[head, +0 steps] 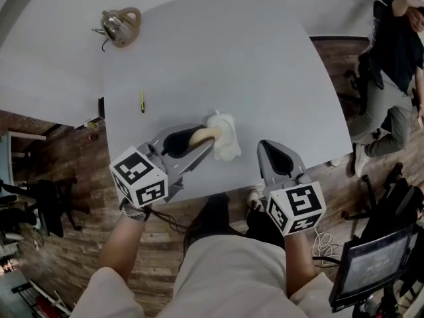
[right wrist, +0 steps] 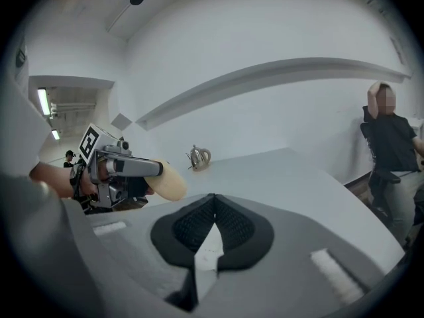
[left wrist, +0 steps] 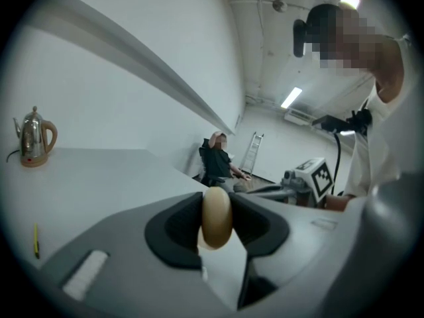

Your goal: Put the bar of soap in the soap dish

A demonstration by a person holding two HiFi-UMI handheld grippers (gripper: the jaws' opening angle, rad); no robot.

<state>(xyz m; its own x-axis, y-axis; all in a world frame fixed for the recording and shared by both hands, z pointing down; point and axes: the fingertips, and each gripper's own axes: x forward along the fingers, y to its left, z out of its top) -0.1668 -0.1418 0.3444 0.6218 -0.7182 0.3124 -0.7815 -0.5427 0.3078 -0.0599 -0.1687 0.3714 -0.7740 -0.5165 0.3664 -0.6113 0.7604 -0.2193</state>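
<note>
A pale grey tabletop (head: 265,65) stands on a dark wooden floor (head: 66,177) in a white-walled room. A metal kettle (head: 120,26) sits near the far left corner. A thin yellow stick-like thing (head: 142,101) lies on the left part of the tabletop, well apart from the kettle. A person (head: 394,52) sits beyond the right edge.

Near the front edge lies a white soap dish (head: 226,138). The left tool (head: 207,138) has its jaws partly apart, clamped on a tan bar of soap (left wrist: 216,218). The black pads press on the bar's two broad faces, and its rounded end sticks out past the tips. In the head view that end overlaps the left side of the soap dish; whether soap and dish touch cannot be told.

The right tool (right wrist: 213,201) is to the right of the dish, close to the tabletop's front edge. Its pads meet at the tips, with nothing between them.
</note>
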